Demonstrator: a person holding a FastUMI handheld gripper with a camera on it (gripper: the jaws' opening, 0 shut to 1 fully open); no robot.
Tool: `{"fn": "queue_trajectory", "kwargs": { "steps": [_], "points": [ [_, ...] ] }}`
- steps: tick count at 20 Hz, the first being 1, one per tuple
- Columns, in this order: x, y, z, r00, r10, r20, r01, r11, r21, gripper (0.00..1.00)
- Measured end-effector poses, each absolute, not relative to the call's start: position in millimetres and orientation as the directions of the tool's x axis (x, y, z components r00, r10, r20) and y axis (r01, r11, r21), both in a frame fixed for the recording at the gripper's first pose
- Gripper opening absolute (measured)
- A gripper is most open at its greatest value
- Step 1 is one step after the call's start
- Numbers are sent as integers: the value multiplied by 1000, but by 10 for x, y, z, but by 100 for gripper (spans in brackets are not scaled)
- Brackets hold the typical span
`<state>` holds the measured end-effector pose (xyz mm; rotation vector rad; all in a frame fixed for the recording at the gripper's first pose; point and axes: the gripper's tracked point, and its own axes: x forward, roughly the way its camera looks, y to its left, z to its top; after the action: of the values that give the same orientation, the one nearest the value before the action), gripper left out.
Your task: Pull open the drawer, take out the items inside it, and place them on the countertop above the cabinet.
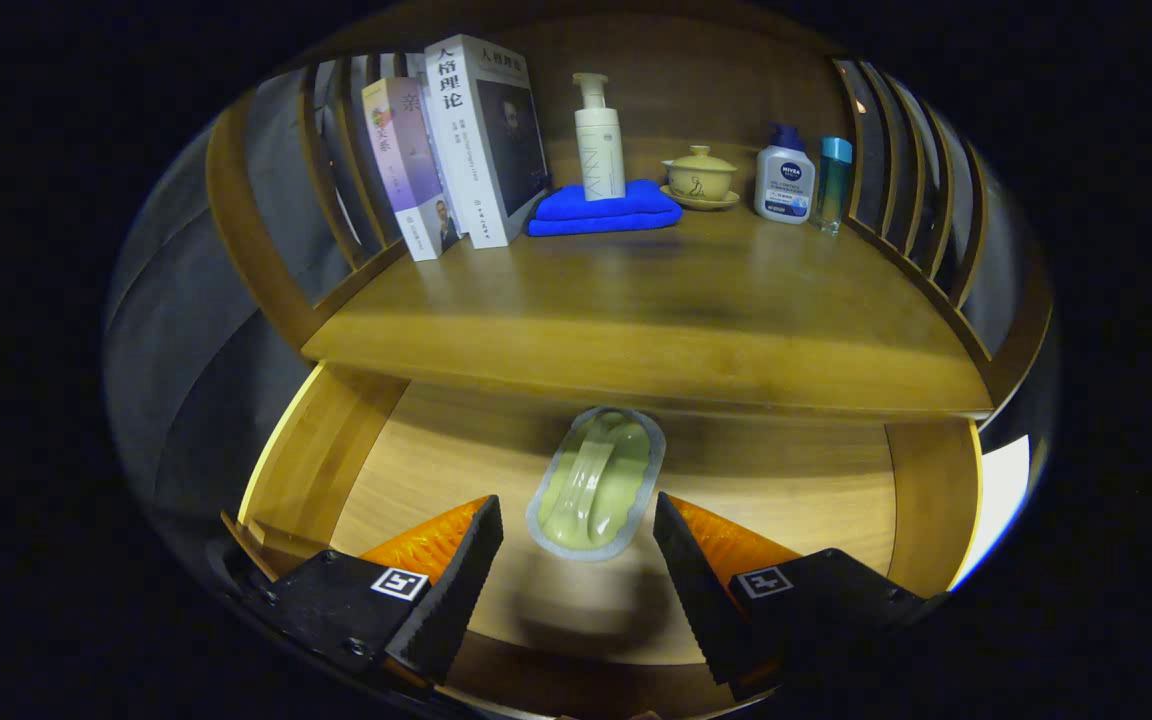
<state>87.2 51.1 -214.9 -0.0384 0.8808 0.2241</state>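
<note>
Between hand-held gripper [576, 560] fingers: apparently packet [596, 485].

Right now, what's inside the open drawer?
One green packet lies on the drawer floor, between and just ahead of the open gripper fingers. The drawer's back part is hidden under the countertop.

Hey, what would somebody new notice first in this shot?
The open tongs, fingers spread either side of a pale green packet lying on the floor of the open drawer. On the countertop above, a white pump bottle stands on a bright blue cloth, with books at one end.
</note>
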Motion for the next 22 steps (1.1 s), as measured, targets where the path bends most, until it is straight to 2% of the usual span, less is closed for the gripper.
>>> {"fn": "queue_trajectory", "kwargs": {
  "steps": [7,11,17,21,22],
  "points": [
    [915,638,-2378,507,165,-846,-202,977,70,96],
    [1097,654,-2148,547,172,-819,-169,981,93,92],
    [1194,683,-2347,487,121,-865,-197,980,26,92],
    [1275,604,-2522,468,66,-881,-170,985,-16,77],
    [1275,567,-2567,461,48,-886,-157,987,-28,68]
  ]
}}
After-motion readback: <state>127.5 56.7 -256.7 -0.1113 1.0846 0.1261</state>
